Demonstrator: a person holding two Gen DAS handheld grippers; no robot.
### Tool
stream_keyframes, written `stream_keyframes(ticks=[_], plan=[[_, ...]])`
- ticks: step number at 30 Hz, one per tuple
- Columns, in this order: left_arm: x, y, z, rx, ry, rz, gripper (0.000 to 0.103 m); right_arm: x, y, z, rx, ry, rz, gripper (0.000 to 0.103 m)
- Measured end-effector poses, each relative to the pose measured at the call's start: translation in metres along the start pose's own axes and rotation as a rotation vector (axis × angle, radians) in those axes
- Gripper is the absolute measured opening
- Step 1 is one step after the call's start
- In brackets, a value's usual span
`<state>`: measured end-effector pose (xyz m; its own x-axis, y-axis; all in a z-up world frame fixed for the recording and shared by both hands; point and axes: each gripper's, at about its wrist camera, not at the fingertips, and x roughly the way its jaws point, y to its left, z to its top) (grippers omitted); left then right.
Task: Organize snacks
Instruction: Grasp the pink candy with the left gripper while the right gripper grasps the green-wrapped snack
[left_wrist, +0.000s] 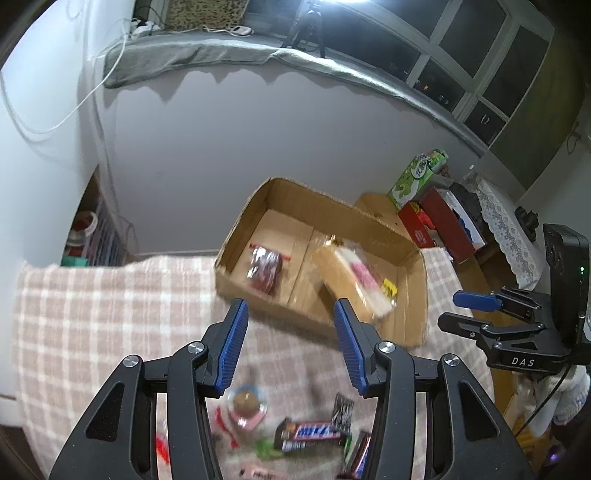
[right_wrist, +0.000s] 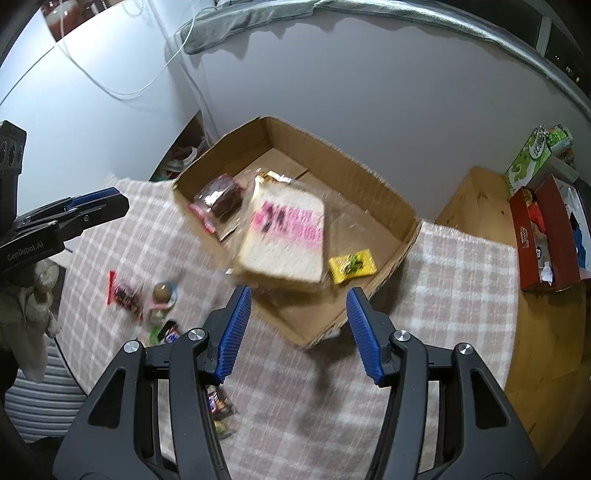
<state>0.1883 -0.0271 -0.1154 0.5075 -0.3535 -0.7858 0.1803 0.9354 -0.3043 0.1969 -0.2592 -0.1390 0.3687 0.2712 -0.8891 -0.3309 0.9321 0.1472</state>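
An open cardboard box (left_wrist: 373, 225) (right_wrist: 369, 184) stands on the checked cloth. In it lie a bagged bread slice with pink print (right_wrist: 284, 240) (left_wrist: 351, 280), blurred and tilted over the near wall, a dark snack bag (right_wrist: 221, 199) (left_wrist: 264, 269) and a yellow packet (right_wrist: 352, 266) (left_wrist: 389, 288). My left gripper (left_wrist: 291, 347) is open and empty above loose snacks: a Snickers bar (left_wrist: 314, 434) and a round cup snack (left_wrist: 246, 404). My right gripper (right_wrist: 299, 332) is open and empty just before the box's near wall.
The checked cloth (right_wrist: 461, 266) covers the table. More loose snacks (right_wrist: 125, 291) lie left of the box. A red box (right_wrist: 546, 236) and a green carton (right_wrist: 528, 162) sit on a wooden surface at the right. A white wall is behind.
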Motion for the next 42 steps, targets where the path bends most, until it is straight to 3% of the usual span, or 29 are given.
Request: stream_keyframes(ticks=[9, 25, 32, 42], plan=[[-0.025, 0.027, -0.051, -0.098, 0.033, 0.011, 0.047, 0.000, 0.024, -0.052, 0.008, 0.060, 0.044, 0.056], [-0.023, 0.044, -0.147, -0.234, 0.146, 0.005, 0.046, 0.033, 0.065, -0.129, 0.021, 0.200, 0.104, 0.056], [-0.004, 0.037, -0.164, -0.251, 0.201, -0.020, 0.045, 0.048, 0.073, -0.143, 0.014, 0.234, 0.095, 0.056], [0.022, 0.031, -0.158, -0.239, 0.226, 0.002, 0.045, 0.060, 0.065, -0.145, 0.021, 0.243, 0.063, 0.053]])
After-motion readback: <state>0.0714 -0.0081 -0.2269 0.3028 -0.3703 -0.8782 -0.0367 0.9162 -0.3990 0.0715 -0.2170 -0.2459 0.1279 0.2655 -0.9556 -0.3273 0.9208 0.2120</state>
